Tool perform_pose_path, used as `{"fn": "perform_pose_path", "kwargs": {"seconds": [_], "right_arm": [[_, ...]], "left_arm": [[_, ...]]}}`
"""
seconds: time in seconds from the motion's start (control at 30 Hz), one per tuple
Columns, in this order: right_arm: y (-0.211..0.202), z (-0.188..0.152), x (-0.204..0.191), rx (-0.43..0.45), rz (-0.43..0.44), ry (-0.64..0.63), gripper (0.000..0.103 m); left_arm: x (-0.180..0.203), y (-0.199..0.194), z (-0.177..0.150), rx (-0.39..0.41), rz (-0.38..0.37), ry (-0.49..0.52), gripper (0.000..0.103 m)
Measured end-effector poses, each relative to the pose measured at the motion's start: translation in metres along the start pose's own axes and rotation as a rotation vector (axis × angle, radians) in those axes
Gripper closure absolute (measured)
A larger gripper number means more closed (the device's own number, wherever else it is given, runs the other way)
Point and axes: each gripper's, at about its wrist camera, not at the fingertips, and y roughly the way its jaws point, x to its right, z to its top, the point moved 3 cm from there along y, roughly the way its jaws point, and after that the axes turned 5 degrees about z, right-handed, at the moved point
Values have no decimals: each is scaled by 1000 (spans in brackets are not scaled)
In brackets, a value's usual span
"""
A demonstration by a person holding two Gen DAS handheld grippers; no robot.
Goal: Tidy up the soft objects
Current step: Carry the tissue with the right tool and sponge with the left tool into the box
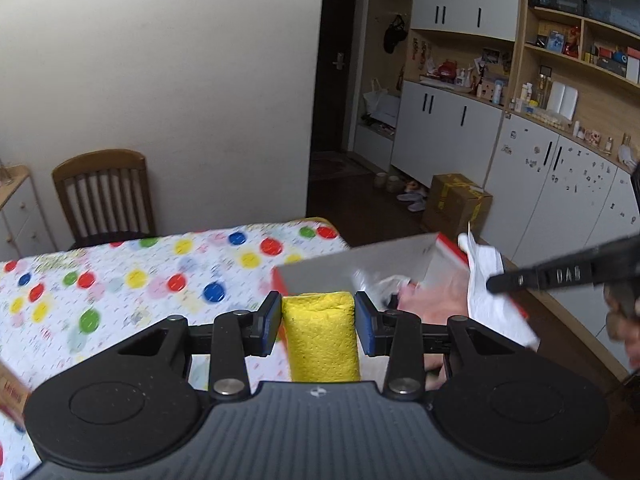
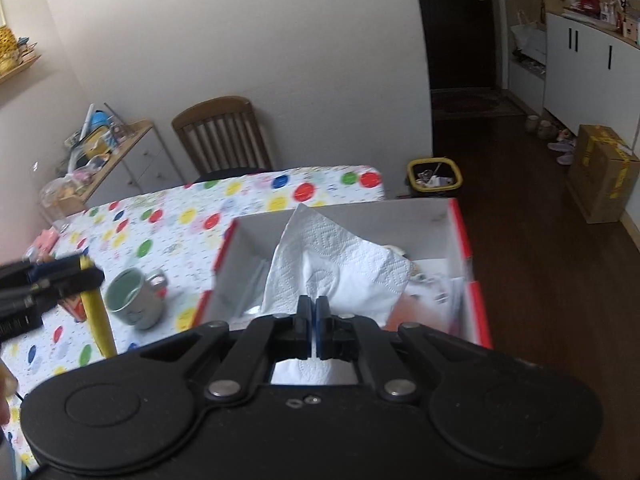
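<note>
The left gripper (image 1: 318, 320) has its blue-padded fingers (image 1: 272, 322) clamped on a yellow sponge cloth (image 1: 322, 336), a rolled or folded piece with a dimpled surface that stands up between them. The cloth hangs in the air just short of the near wall of the box, not yet over it. From the other side, the same cloth shows as a long yellow strip dangling below the left fingers, above the tabletop and beside a grey metal mug (image 2: 136, 298).

The right gripper (image 2: 316, 312) has its fingers pressed together on a white paper towel (image 2: 340, 268); the embossed sheet fans up and forward from the pinch, right over the open box.

The red-edged cardboard box (image 2: 460, 240) sits at the right end of the tabletop (image 1: 140, 280), which wears a cloth of coloured dots. Inside it I can make out something pink and some white and clear wrapping, though blur keeps me from naming them.

As for progress, I'd say the job is well along but unfinished: some soft things look to be in the box, the paper towel is poised to go in, and the yellow cloth needs carrying across. Nothing else soft is plainly visible on the tabletop, apart from a small pink item at its far left edge that I cannot identify.
</note>
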Motion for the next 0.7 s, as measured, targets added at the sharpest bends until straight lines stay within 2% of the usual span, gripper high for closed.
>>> {"fn": "perform_pose_path", "kwargs": {"seconds": [0.17, 0.37, 0.7], "right_arm": [[-3, 9, 24, 8, -10, 7, 102], [6, 23, 36, -7, -22, -18, 102], [58, 29, 50, -89, -72, -54, 102]], "left_arm": [[17, 30, 37, -33, -23, 11, 65], [39, 74, 60, -92, -17, 55, 65], [55, 152, 50, -246, 15, 61, 65]]}}
